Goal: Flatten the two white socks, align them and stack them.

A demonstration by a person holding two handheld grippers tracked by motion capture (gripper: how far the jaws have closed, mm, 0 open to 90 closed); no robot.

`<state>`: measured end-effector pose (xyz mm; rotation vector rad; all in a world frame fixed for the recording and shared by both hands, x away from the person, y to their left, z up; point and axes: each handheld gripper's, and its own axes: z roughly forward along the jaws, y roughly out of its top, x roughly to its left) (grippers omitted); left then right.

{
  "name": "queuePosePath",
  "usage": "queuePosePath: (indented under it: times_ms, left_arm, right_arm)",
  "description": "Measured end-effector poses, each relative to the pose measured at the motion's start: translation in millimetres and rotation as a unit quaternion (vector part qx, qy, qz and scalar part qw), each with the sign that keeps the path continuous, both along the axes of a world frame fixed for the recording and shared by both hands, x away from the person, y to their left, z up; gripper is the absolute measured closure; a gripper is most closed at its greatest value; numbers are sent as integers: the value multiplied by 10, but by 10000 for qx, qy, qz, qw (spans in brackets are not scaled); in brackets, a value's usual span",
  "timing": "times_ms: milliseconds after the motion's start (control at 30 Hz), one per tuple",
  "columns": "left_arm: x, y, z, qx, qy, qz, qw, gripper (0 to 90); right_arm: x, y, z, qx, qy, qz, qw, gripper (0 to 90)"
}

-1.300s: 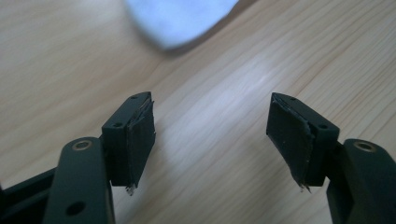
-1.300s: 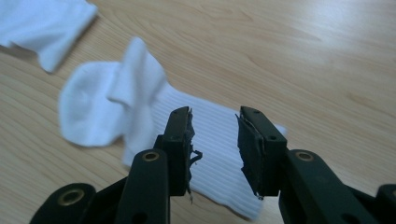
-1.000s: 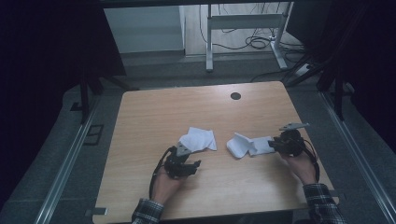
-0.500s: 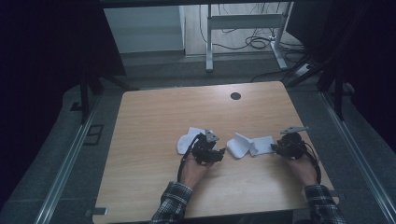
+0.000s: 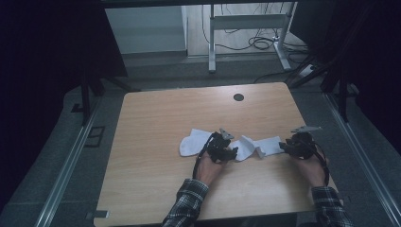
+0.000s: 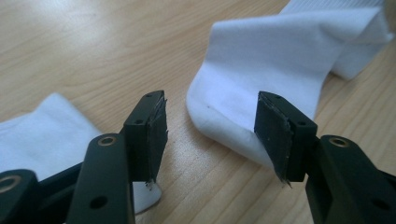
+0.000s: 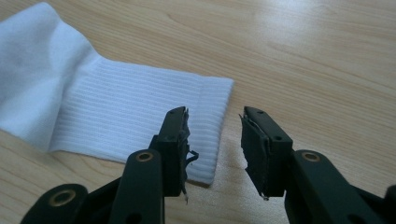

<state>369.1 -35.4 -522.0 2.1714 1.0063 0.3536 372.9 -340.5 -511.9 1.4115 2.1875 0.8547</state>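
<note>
Left gripper (image 5: 230,152) (jaws apart) now between 2 socks (image 5: 257,146)

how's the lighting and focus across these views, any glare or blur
High view: dim and soft, surroundings nearly black, only the table lit. Left gripper view: bright, jaws sharp, far sock slightly soft. Right gripper view: glare patch on the wood, ribbed sock crisp.

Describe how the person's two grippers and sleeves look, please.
Both the left gripper and the right gripper are black, each with two flat rectangular jaws on bolted black arms whose pad edges look frayed. A grey three-cornered plate sits on top of the right one. Black cables trail back along the hands. The sleeves are dark plaid.
</note>
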Motion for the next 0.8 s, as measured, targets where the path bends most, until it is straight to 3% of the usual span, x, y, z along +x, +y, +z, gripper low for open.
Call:
queuePosePath:
  times_ms: [167, 200, 333, 400, 500, 800]
  left_arm:
    - [18, -13, -102, 231, 124, 25, 9997, 561]
    - [17, -2, -109, 172, 127, -14, 9998, 590]
    - [7, 23, -104, 41, 259, -108, 9996, 770]
    - [-8, 25, -88, 122, 202, -130, 9996, 851]
    - [-37, 96, -33, 56, 176, -157, 9997, 856]
    - [-230, 538, 241, -83, 77, -207, 9997, 856]
  right_arm:
    - [17, -23, -70, -12, 153, 4, 9999, 579]
    - [20, -23, -96, -22, 202, 6, 9998, 581]
    - [23, -19, -114, 276, 366, 68, 9989, 770]
    - [18, 7, -95, 206, 398, 45, 9990, 820]
    - [-4, 23, -54, 149, 324, 65, 9993, 829]
    - [-104, 87, 130, 457, 97, 281, 9985, 829]
